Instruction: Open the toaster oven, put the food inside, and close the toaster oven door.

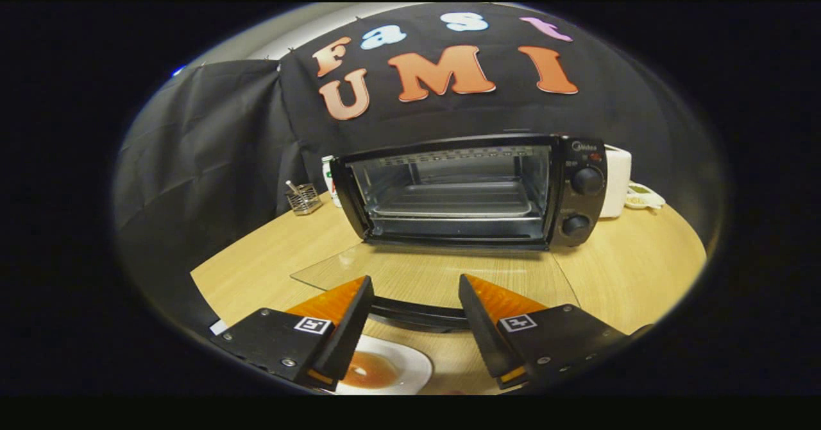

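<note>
The jaws of the gripper (414, 298) stand apart with nothing clamped between them, and through the gap the dark handle bar (417, 314) of the toaster oven door (442, 276) runs crosswise, close to both fingers; whether either finger touches it I cannot tell. The door is glass and lies folded all the way down, flat over the desk (641, 257), so the pale wood grain shows through it, and its handle edge is the part nearest the jaws. Below the left finger, nearer than the door, a white plate (410, 369) rests on the desk with a round brownish piece of food (369, 371) on it, partly hidden behind that finger. Beyond the door stands the toaster oven (474, 189) itself, black, its cavity open toward the jaws with a metal tray (455, 200) on the rack inside and a row of heating slots along the top. Two round knobs (587, 180) sit one above the other on its right-hand panel. To the left of the oven, further back on the desk, a small wire basket (303, 199) holds a utensil, and a can or bottle (328, 173) stands just beside the oven's left corner. Behind the oven's right side is a white appliance (617, 180), with a small light-coloured dish (643, 197) just beside it.
</note>
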`<state>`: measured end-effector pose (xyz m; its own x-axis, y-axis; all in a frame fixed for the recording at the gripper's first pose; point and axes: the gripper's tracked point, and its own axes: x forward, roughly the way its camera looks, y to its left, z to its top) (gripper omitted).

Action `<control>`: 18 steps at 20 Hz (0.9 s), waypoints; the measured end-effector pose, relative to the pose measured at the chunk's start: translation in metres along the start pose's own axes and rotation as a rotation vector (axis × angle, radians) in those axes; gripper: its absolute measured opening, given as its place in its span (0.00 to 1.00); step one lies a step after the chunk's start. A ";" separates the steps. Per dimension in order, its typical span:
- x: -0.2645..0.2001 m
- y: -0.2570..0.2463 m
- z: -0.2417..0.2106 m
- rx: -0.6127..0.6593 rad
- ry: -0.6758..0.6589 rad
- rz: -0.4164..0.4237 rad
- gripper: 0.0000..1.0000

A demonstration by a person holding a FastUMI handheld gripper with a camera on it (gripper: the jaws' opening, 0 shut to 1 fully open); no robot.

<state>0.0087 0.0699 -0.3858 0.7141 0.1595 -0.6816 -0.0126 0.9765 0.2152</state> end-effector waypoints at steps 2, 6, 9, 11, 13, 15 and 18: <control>0.003 -0.003 -0.010 0.017 0.026 0.001 0.80; 0.001 -0.010 -0.014 0.024 0.018 0.016 0.74; -0.026 -0.009 -0.019 0.017 0.017 0.030 0.73; -0.052 0.009 -0.021 -0.008 -0.003 0.093 0.76; -0.075 0.024 -0.026 -0.057 -0.014 0.139 0.76; -0.090 0.035 -0.036 -0.098 -0.001 0.165 0.76; -0.104 0.048 -0.054 -0.115 0.034 0.195 0.81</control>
<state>-0.1040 0.1077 -0.3426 0.6663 0.3501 -0.6583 -0.2298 0.9364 0.2654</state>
